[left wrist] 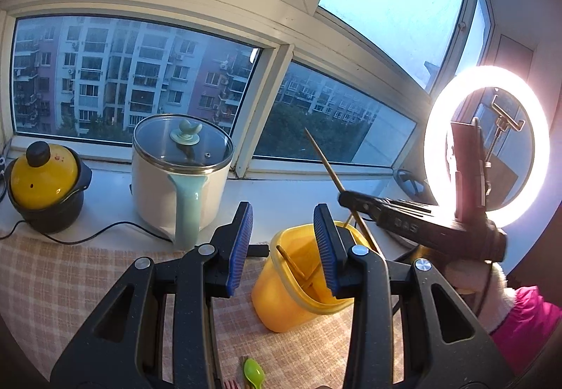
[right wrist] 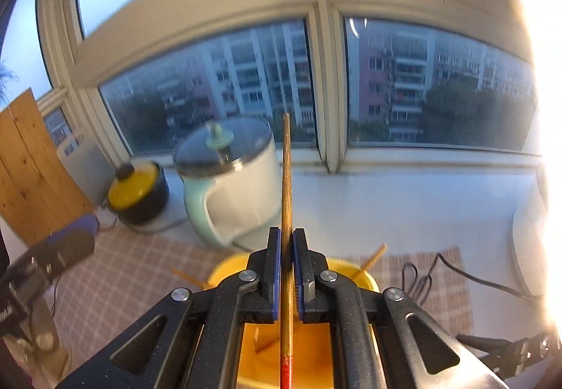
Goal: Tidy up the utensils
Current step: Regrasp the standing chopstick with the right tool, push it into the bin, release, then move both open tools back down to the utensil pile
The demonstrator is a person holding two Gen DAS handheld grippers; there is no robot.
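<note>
Left wrist view: the left hand-held gripper has its blue pads apart, with nothing between them. Just past it a yellow cup stands on the checked cloth of the bench. Thin wooden chopsticks lean inside the cup. A green spoon lies near the bottom edge.

Right wrist view: the right hand-held gripper is clamped on one long chopstick. It is brown wood with a red end, and it points up over the yellow cup.
</note>
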